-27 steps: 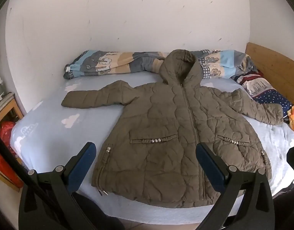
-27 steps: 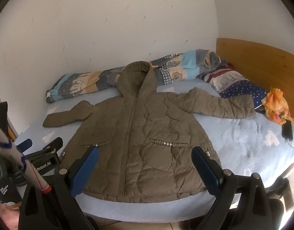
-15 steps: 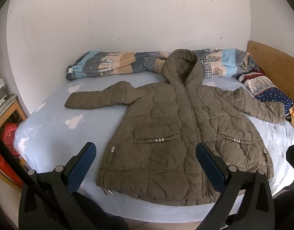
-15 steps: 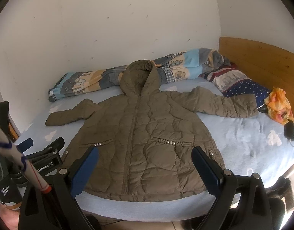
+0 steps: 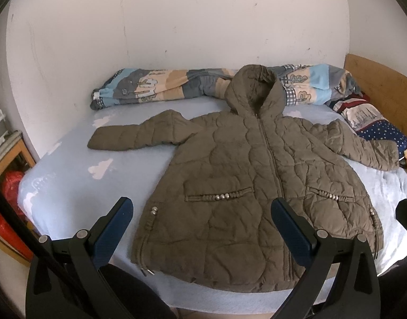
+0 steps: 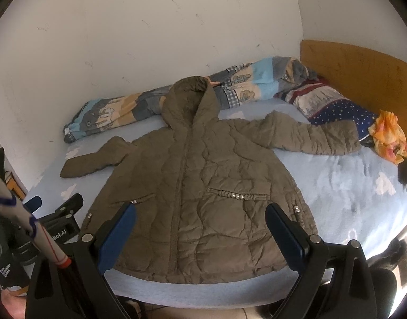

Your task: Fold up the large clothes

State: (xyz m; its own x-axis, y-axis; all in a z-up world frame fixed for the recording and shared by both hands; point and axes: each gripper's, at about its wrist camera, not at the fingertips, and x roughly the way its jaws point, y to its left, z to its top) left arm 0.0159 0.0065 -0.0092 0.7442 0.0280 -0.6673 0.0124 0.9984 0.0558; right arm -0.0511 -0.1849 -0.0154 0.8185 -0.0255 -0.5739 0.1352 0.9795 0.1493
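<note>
While daylight falls across a white wall (image 5: pixel 203 40), a bed (image 5: pixel 70 186) with a pale blue, cloud-printed sheet fills both views, a wooden headboard (image 6: pixel 363 69) at its right end. Spread flat, front up and zipped, across the middle of the bed lies an olive quilted coat (image 5: pixel 243 186) with puffy stitched panels, sleeves stretched to either side and its hood pointing at the wall, its hem near the bed's near edge. Behind the hood runs a rolled patchwork quilt (image 5: pixel 155 87) in blue, beige and grey; a starred navy pillow (image 6: pixel 336 109) sits by the headboard. Small metal studs line the coat's pockets. Both the left gripper (image 5: pixel 200 228) and the right gripper (image 6: pixel 200 228) hover before the hem, blue-padded fingers wide apart and holding nothing. Only the right view shows crumpled orange cloth (image 6: pixel 389 133) and a black charger (image 6: pixel 405 172) beside it; only the left view shows a red bag (image 5: pixel 12 186) under a wooden stand beside the bed.
</note>
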